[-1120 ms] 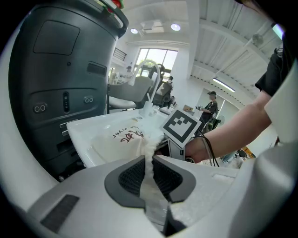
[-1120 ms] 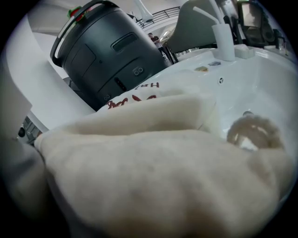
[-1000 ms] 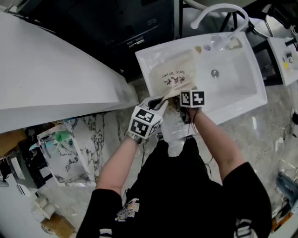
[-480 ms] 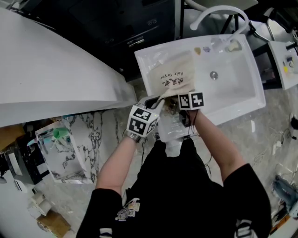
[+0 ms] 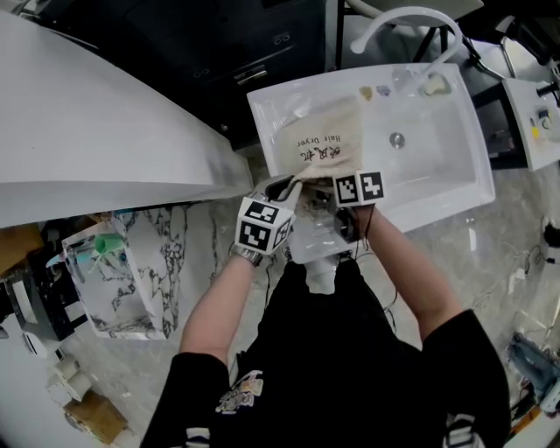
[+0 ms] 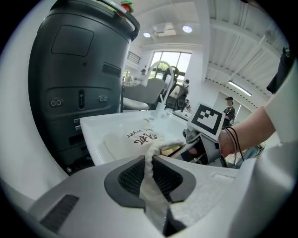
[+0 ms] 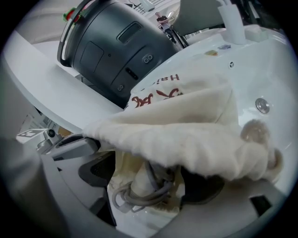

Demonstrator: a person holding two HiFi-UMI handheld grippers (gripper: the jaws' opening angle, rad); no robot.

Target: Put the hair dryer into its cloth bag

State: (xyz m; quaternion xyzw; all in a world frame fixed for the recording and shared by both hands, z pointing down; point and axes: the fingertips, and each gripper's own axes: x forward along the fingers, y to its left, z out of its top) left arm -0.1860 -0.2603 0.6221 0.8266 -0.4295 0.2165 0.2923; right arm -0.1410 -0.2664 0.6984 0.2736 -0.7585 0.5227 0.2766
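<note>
The cream cloth bag (image 5: 325,140), printed with "Hair Dryer", lies in the white sink (image 5: 437,175) with its mouth at the near rim. My left gripper (image 5: 291,186) is shut on the bag's rim, and a strip of the cloth (image 6: 150,162) sits pinched between its dark pads. My right gripper (image 5: 331,194) is at the mouth and its jaws are opening. The bag's edge (image 7: 186,139) drapes over them without being pressed. The white hair dryer (image 5: 317,247) lies between my hands. Its body and coiled grey cord (image 7: 149,193) sit inside the mouth, between the right jaws.
A curved white faucet (image 5: 411,22) rises behind the sink, and the drain (image 5: 397,139) is right of the bag. A dark grey machine (image 6: 79,79) stands at the sink's left, beside a white slab (image 5: 87,131). A clear plastic box (image 5: 122,280) sits on marble at lower left.
Both grippers stay at the bag's mouth; only the whole view has shifted slightly. The left gripper keeps hold of the rim.
</note>
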